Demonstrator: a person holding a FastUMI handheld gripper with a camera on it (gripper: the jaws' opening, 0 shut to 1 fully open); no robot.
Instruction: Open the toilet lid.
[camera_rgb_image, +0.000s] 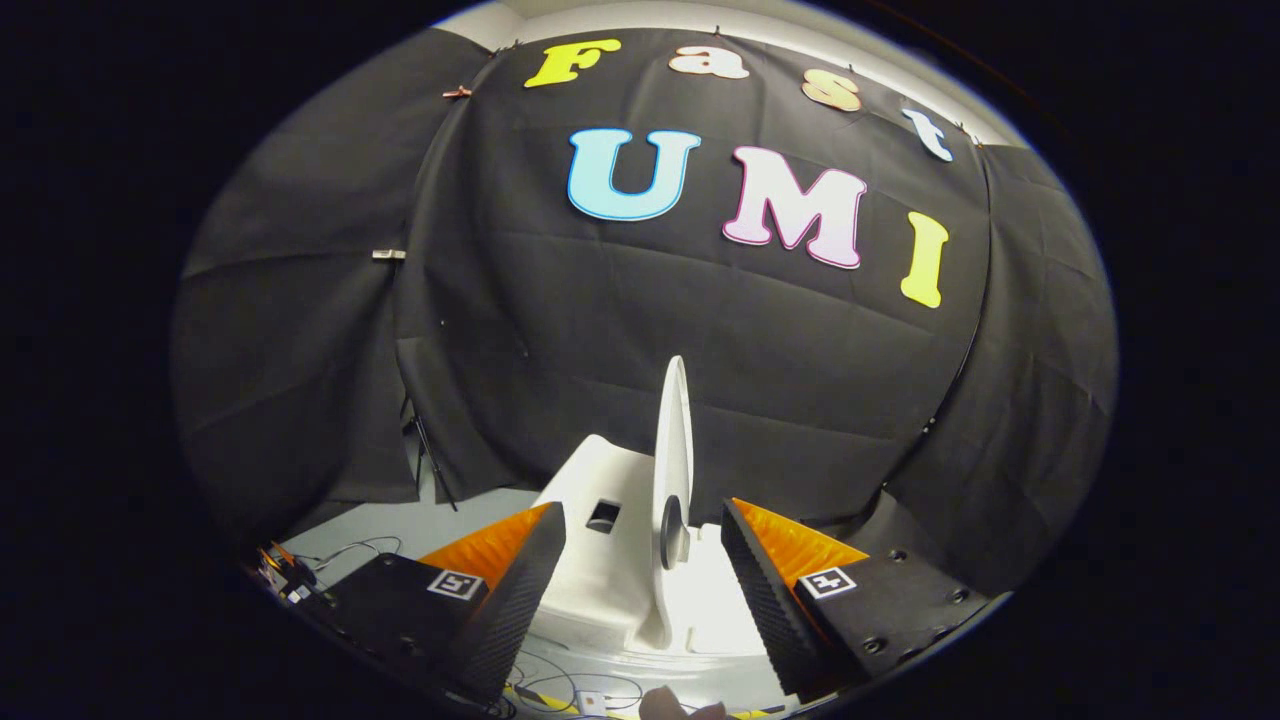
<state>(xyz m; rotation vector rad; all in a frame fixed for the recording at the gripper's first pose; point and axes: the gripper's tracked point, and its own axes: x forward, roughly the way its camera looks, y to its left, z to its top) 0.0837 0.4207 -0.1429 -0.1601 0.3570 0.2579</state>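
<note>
The toilet lid (676, 450) stands upright and edge-on, a thin white blade rising from the toilet body (610, 560), so the opening looks all but done; the risk now lies in how the gripper (643, 575) gets away from it. The fingers (515, 590) are spread wide, one to each side of the lid's lower part, and neither ribbed pad appears to press on it; the lid sits between them, closer to the right finger than the left, though whether that one grazes it cannot be told. From here the likeliest trouble is that the lid is not past its balance point: nothing visible props it from behind, and the black cloth wall (560, 310) hangs well beyond the lid, so a lid left just short of vertical could drop back shut once the fingers withdraw. A sideways drift while pulling back could also catch a pad on the lid's edge and drag it forward. Cables (350, 550) lie on the floor (420, 525) to the left of the toilet body, and could snag a low retreat on that side
</note>
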